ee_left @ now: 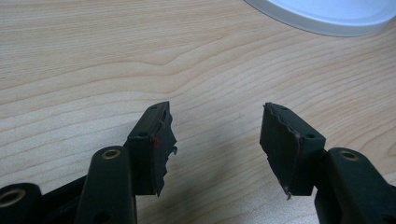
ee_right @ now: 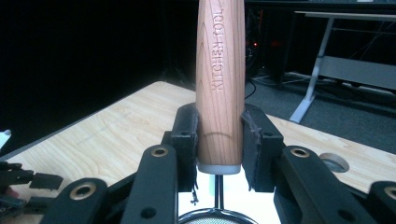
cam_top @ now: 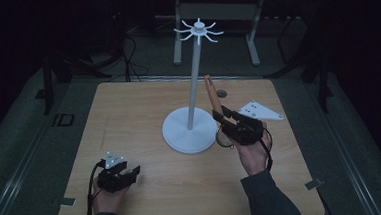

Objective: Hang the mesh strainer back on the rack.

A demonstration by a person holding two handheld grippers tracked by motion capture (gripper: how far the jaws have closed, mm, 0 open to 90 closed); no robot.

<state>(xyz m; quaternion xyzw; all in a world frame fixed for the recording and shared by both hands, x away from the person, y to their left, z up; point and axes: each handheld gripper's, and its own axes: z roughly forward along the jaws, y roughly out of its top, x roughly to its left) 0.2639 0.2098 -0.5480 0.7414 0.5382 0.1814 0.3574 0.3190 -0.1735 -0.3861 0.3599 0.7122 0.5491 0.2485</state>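
Observation:
My right gripper (cam_top: 221, 114) is shut on the wooden handle (cam_top: 211, 92) of a small strainer, close beside the white stand's base (cam_top: 180, 133). The handle (ee_right: 219, 70), stamped "KITCHEN TOOL", points up between the pads of my right gripper (ee_right: 219, 140). The strainer's wire stem and mesh ring (ee_right: 217, 217) hang below the jaws, and the ring (cam_top: 224, 138) sits just above the base's edge. The stand's pole (cam_top: 193, 82) carries a crown of hooks (cam_top: 199, 30). My left gripper (cam_top: 134, 171) rests open near the table's front left, and my left gripper (ee_left: 217, 135) has bare wood between its jaws.
A round grommet (cam_top: 221, 93) is set in the table behind the strainer handle; the grommet (ee_right: 334, 162) lies right of the jaws. The stand's white base (ee_left: 327, 16) lies ahead of the left gripper. A desk frame (cam_top: 215, 16) stands on the floor beyond the table.

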